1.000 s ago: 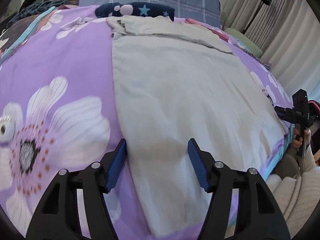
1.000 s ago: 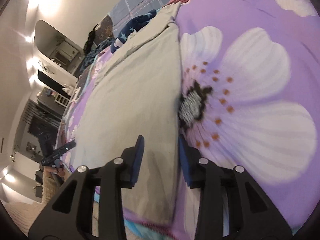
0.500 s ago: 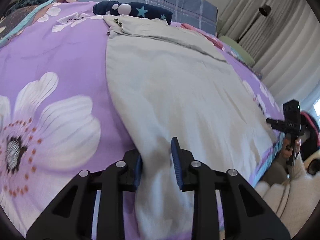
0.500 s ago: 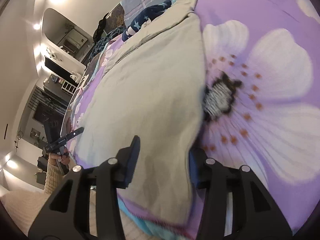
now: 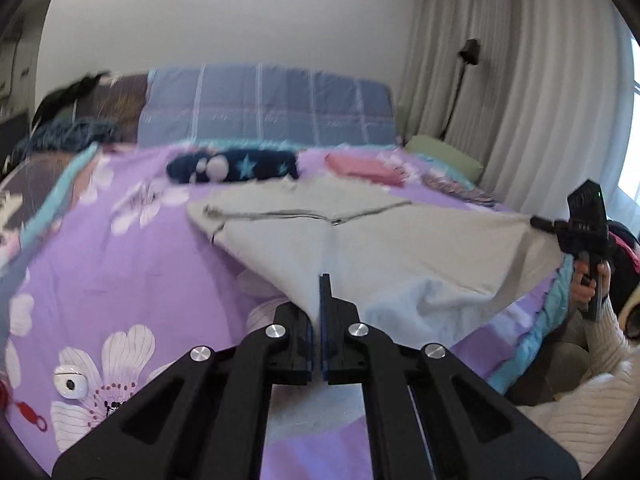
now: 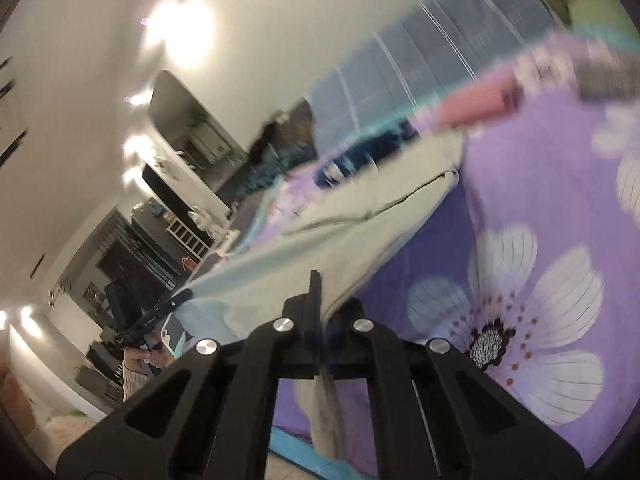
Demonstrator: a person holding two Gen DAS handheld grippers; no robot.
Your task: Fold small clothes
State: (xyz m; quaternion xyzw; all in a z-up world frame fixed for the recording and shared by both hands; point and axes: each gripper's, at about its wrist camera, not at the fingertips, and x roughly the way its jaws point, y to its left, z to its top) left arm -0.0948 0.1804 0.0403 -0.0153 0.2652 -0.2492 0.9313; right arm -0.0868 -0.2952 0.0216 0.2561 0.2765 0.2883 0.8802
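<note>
The right wrist view is smeared with motion blur, so the far end of the bed [image 6: 560, 208] is hard to read, and the near corners of the grey garment [image 5: 360, 236] vanish between the closed fingers. The left gripper [image 5: 322, 292] is clamped on the garment's near edge; the right gripper [image 6: 318, 292] pinches the opposite near corner (its tip also shows at the cloth's right corner in the left view). Half a second ago the garment lay flat on the purple floral bedspread [image 5: 120, 264]; now its near half is lifted and stretched taut between both grippers, while the far end rests near the navy star-print cloth [image 5: 236, 166].
</note>
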